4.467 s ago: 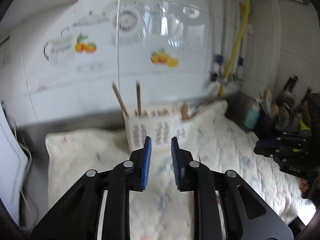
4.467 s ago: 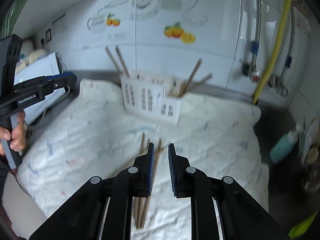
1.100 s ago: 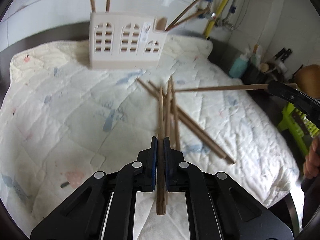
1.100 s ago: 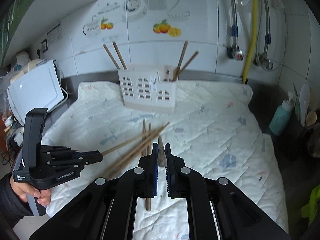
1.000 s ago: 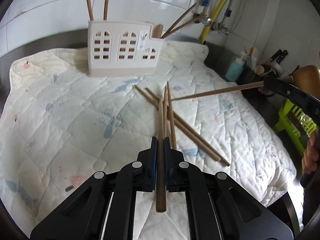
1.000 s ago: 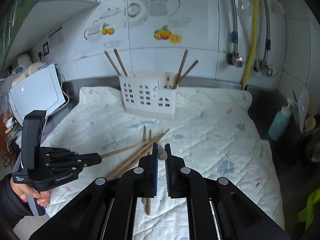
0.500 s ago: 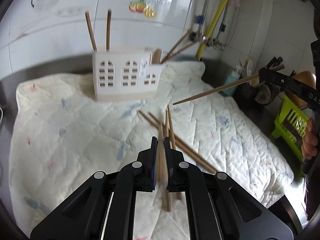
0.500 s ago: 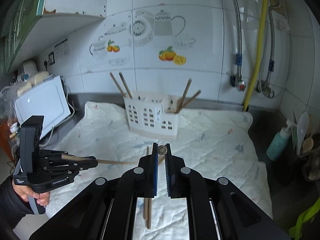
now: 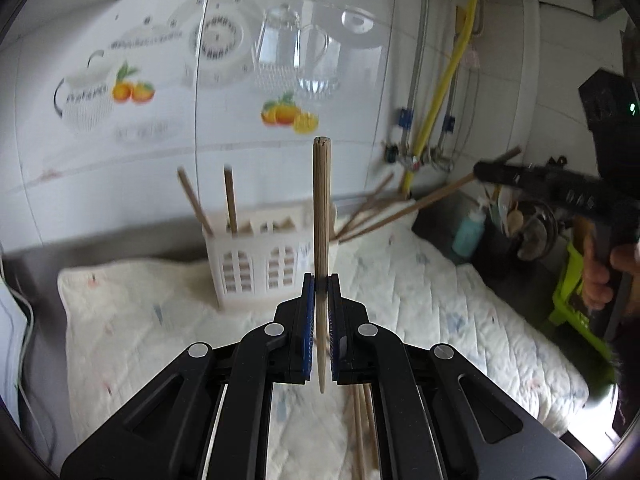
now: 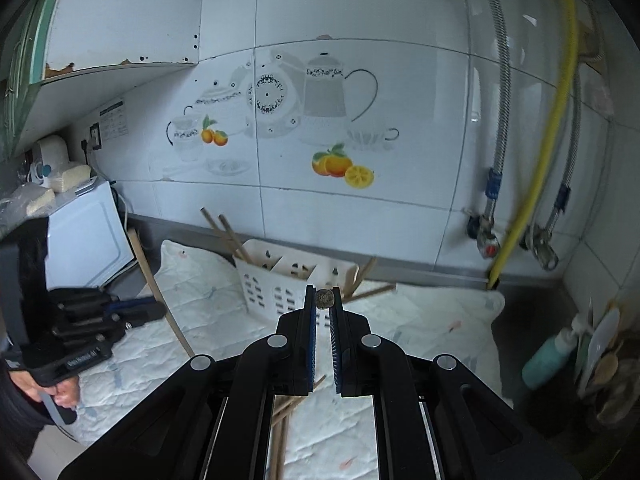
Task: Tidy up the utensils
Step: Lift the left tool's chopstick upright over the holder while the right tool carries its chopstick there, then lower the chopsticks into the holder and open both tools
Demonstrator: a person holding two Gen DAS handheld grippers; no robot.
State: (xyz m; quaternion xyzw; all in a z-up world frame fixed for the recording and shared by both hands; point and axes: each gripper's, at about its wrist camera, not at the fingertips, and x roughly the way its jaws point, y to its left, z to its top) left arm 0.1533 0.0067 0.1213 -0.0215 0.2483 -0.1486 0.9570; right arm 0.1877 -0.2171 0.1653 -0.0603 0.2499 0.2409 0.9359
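Both chopsticks have come up off the quilted cloth since half a second ago, when my left one lay low and level over the loose pile; now it stands nearly upright. Starting at the left, my left gripper [image 9: 319,280] is clamped narrow on its chopstick [image 9: 321,208], gripping it low on the thin end so the thick blunt end towers above the jaws and only a short taper pokes out below. Beyond it sits the white utensil caddy [image 9: 260,268] on the quilted cloth [image 9: 460,312], two chopsticks already leaning in its left compartment and a few more slanting out of the right. Further right, my right gripper [image 10: 323,300] is pinched on a second chopstick [image 10: 324,298], seen end-on from its own camera as a small round disc between the blue pads; from the left camera that stick [image 9: 404,210] angles down toward the caddy's right side. Leftover chopsticks [image 10: 282,420] lie on the cloth beneath me. I judge these sticks light, stiff and smooth, liable to pivot in the pads when held so far from the middle, so I'd want the grip nearer mid-length. Dropping each in tip-first calls for lining it up over an open compartment without nudging the light caddy.
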